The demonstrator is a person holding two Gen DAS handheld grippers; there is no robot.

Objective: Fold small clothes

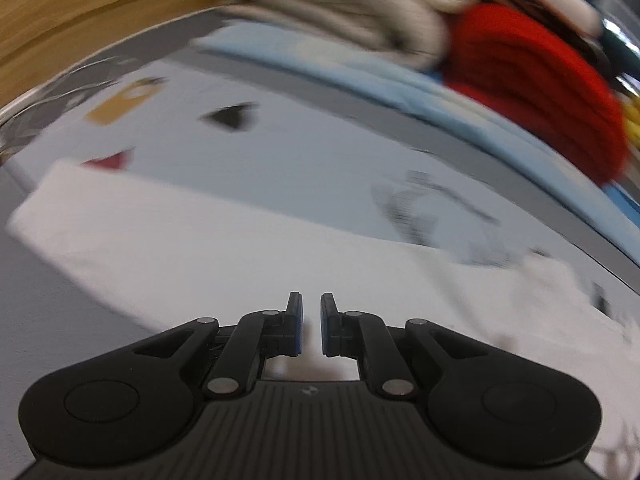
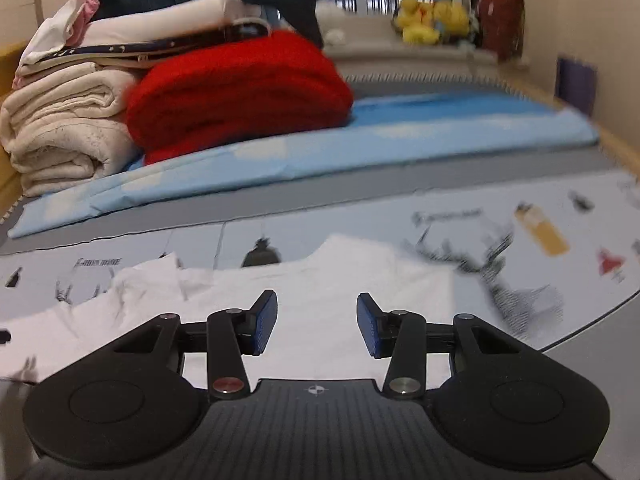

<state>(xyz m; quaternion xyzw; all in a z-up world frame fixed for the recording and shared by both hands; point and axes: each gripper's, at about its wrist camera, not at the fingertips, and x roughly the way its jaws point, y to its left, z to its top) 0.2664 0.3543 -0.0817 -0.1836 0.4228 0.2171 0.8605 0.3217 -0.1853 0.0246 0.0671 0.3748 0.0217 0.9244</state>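
Nearest to me, my left gripper (image 1: 311,322) hangs with its blue-padded fingers (image 1: 295,324) drawn almost together, only a narrow slit between them and no cloth caught there. My right gripper (image 2: 317,322) stands with its jaws a fair way apart and nothing between the pads either.

Just beyond both sets of fingers lies the white cotton garment (image 2: 320,280), spread flat on a pale printed sheet (image 2: 580,248) that covers the work surface. In the left wrist view the garment (image 1: 180,240) runs across the frame as a broad white band; its right end looks bunched, though motion blur leaves me unsure how it is folded. In the right wrist view the left end is rumpled and partly cut off behind the gripper body. The sheet's printed motifs, a yellow bottle shape (image 2: 542,230) and some dark figures, are too smeared to read.

Farther back a light blue mat (image 2: 360,136) lies across a grey surface. On it sits a folded red knitted blanket (image 2: 236,96), touching a stack of cream quilted bedding (image 2: 64,128) to its left, with more folded textiles piled above. At the far end, yellow plush toys (image 2: 432,20) sit before a window, soft and hard to make out.
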